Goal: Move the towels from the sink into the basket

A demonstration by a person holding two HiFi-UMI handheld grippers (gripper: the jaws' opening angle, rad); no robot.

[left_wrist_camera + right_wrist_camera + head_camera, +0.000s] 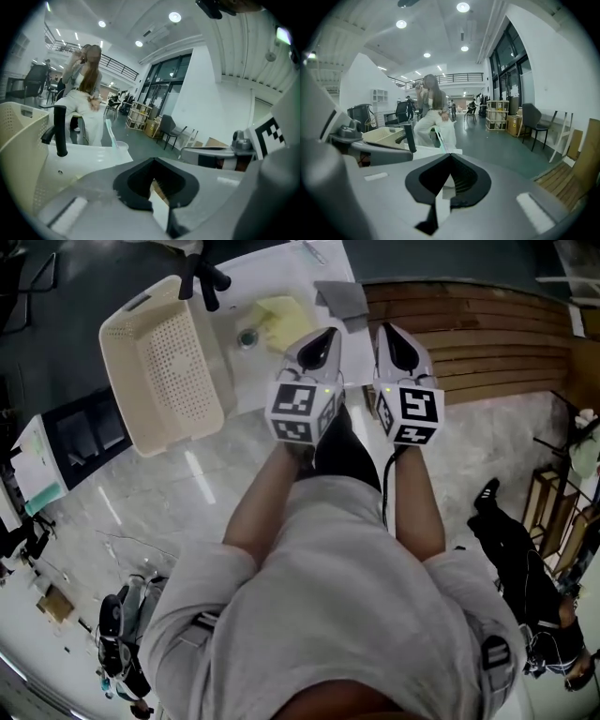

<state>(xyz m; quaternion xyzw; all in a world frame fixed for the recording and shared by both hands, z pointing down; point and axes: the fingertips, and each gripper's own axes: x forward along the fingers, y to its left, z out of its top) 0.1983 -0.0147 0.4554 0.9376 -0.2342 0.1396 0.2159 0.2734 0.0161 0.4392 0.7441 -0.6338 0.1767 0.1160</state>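
A yellow towel (279,321) lies in the white sink (246,371) beside the drain. A grey towel (342,298) lies on the counter's right edge. The cream perforated basket (164,371) stands to the left of the sink and holds nothing; its rim also shows in the gripper views (18,126) (384,136). My left gripper (322,337) hovers over the sink's front edge, shut and holding nothing. My right gripper (393,334) is level with it on the right, also shut on nothing. Both gripper views (152,180) (449,174) look out level across the room, so neither shows the towels.
A black faucet (201,277) stands at the sink's back, between sink and basket. A cup with a toothbrush (112,140) sits on the counter. A wooden slatted bench (487,334) lies to the right. A person (431,112) stands beyond the sink.
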